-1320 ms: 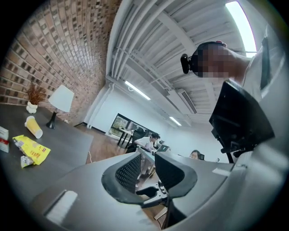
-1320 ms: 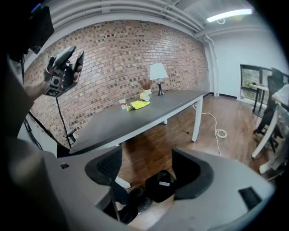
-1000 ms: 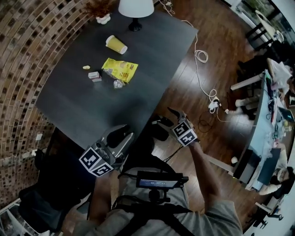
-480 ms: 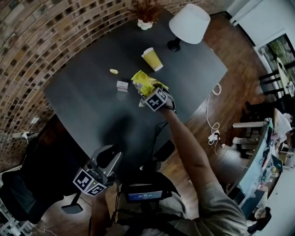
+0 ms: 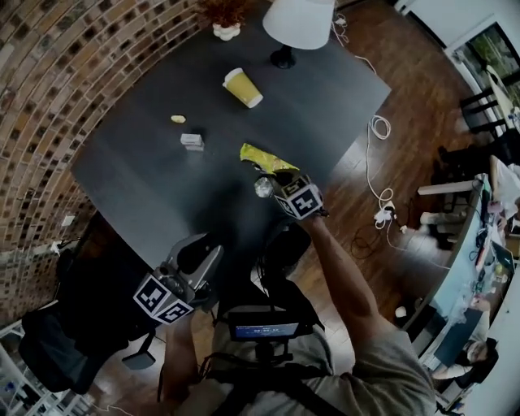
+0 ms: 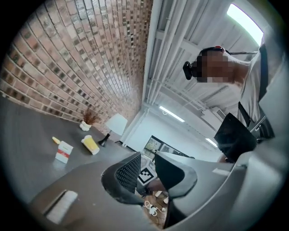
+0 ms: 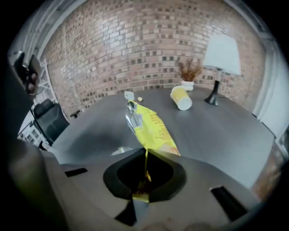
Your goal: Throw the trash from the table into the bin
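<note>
My right gripper (image 5: 279,182) is shut on a corner of the yellow chip bag (image 5: 264,156), having just closed on it. The bag (image 7: 152,127) sticks up out of the jaws of the right gripper (image 7: 145,158) above the dark table (image 5: 146,175). A crumpled foil ball (image 5: 262,187) lies right beside that gripper. On the table lie a yellow paper cup (image 5: 243,87), a small white box (image 5: 192,141) and a tiny yellow scrap (image 5: 178,119). My left gripper (image 5: 213,252) hangs shut and empty below the table's near edge; in its own view the left gripper (image 6: 147,158) holds nothing.
A white lamp (image 5: 298,20) and a small potted plant (image 5: 226,31) stand at the table's far end. A brick wall (image 5: 49,89) runs along the left. A black office chair (image 5: 73,325) stands lower left, and white cables (image 5: 380,130) lie on the wooden floor.
The right gripper reached out over the yellow bag, closed on it and has drawn it back toward the table's near edge. The left gripper has shifted only a little.
</note>
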{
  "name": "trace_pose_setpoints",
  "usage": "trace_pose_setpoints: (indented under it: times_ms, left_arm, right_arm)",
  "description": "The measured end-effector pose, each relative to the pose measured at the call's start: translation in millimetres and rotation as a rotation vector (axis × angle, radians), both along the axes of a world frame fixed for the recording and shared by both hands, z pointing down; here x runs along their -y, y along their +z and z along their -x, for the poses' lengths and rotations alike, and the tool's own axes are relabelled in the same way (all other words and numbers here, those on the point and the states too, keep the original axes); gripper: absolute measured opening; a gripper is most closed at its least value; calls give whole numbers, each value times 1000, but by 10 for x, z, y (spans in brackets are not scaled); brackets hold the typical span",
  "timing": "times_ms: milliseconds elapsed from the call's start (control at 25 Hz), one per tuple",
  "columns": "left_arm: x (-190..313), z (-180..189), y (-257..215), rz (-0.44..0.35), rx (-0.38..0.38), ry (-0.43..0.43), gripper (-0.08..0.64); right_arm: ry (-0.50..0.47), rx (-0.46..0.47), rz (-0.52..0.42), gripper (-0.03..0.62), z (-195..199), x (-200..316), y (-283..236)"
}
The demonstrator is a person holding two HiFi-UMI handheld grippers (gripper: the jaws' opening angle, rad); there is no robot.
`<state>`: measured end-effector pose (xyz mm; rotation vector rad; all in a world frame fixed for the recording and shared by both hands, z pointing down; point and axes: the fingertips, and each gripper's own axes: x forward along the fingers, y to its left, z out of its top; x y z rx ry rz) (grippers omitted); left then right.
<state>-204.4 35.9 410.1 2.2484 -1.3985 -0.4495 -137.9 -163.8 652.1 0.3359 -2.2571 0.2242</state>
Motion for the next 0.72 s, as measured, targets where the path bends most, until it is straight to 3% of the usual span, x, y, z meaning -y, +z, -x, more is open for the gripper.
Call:
trace_pose_setpoints:
  times_ms: [120,200,280,400,520,720]
  left_arm:
    - [224,-492,-102,-6,18,129,91]
    - [348,-845,-161,-5,19,200,91]
    - [492,-1160,-223,-6,0,253,91]
    - [596,-1538,-243,17,-19,317,91]
    - [580,-1794,-208,52,3,355,92]
    - [471,-1925,-87,114,64,375,91]
  right_arm:
    - [143,177,39,6,-830,-318,-377]
    - [242,236,88,5,-1493,-568,-413]
    - [337,225,149,5,-2166,-786,-212]
    - [438,137,290,5,-2967,-1291,470]
    - [468,33,432,5,-3331,-1845,1280]
    - [454,-89,616,5,-3244,-2308,2344]
